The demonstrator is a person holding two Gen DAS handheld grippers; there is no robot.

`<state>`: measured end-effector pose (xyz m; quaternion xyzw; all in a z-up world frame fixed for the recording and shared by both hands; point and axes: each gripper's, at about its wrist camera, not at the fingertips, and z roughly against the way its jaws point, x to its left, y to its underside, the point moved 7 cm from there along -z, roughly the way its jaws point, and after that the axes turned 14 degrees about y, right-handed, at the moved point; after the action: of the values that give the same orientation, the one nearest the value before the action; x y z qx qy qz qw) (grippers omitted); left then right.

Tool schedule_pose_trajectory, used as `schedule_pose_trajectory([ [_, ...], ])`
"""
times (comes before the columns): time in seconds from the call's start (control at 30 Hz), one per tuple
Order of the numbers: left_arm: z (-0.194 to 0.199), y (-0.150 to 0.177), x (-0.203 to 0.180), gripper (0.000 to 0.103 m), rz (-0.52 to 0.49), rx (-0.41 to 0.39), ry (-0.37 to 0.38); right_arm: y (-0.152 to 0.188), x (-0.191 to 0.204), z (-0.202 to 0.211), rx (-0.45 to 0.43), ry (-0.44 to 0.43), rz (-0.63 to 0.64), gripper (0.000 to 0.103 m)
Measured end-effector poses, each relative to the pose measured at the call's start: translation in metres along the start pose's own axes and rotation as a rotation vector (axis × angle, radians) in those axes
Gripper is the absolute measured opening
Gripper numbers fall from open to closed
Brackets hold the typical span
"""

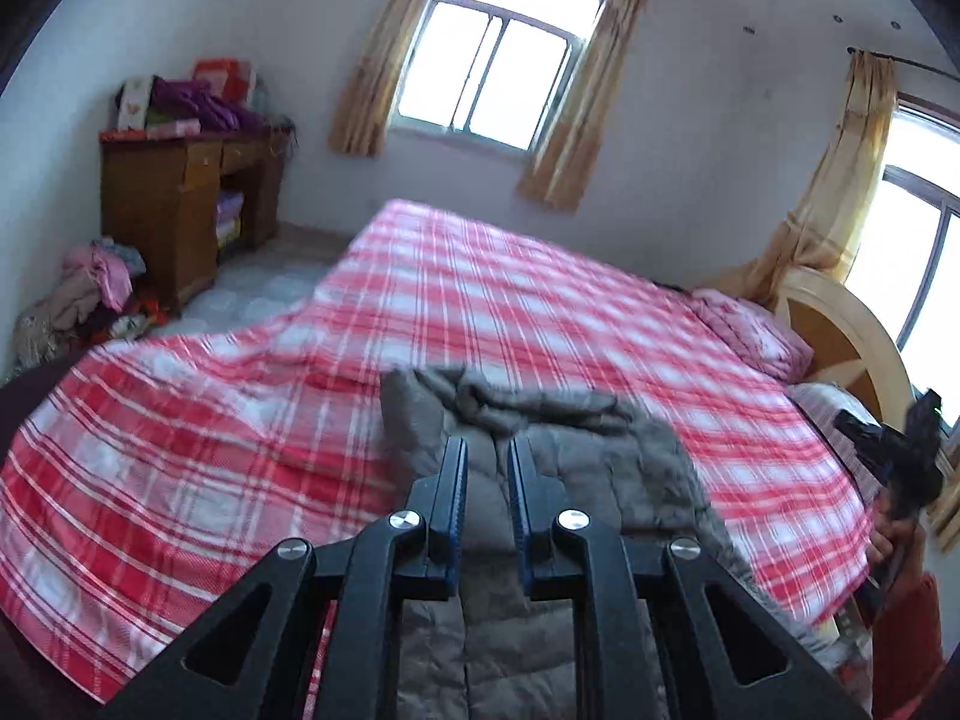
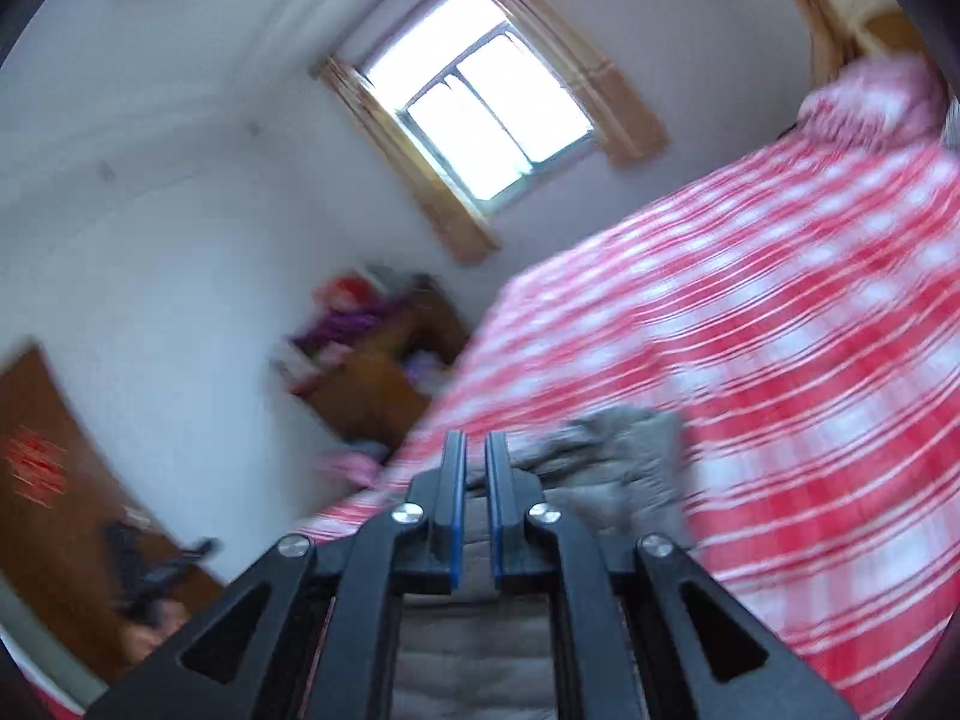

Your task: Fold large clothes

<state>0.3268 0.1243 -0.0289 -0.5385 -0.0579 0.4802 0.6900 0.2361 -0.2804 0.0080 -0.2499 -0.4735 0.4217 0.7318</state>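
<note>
A grey quilted jacket [image 1: 540, 438] lies crumpled on the red and white plaid bed [image 1: 540, 300], near its front edge. My left gripper [image 1: 487, 447] hangs just above the jacket, jaws a small gap apart, nothing between them. My right gripper [image 2: 474, 441] is also above the jacket [image 2: 606, 462], jaws narrowly apart and empty; this view is tilted and blurred. The right gripper also shows at the right edge of the left wrist view [image 1: 900, 456], and the left gripper shows at the lower left of the right wrist view [image 2: 156, 570].
A wooden desk [image 1: 174, 210] piled with clothes stands in the far left corner, with a heap of clothes [image 1: 96, 294] on the floor. A pink pillow [image 1: 750, 324] and wooden headboard [image 1: 852, 348] are at right. A brown door [image 2: 54, 480] is at left.
</note>
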Motion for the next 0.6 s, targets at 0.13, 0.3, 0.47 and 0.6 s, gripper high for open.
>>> schedule_pose_trajectory([
  [0.13,-0.006,0.042,0.022,0.014,0.074,0.059,0.013,0.029,-0.011,-0.032,0.191,0.033,0.001,0.027],
  [0.3,-0.005,0.096,0.029,0.014,0.217,0.158,0.093,0.095,-0.047,-0.021,0.339,0.142,0.015,0.085],
  [0.47,0.014,0.146,0.018,0.014,0.187,0.265,0.078,0.161,-0.077,0.020,0.514,0.136,0.031,0.085],
  [0.6,0.036,0.184,0.017,0.019,0.230,0.310,0.060,0.216,-0.097,0.043,0.606,0.175,0.078,0.085],
])
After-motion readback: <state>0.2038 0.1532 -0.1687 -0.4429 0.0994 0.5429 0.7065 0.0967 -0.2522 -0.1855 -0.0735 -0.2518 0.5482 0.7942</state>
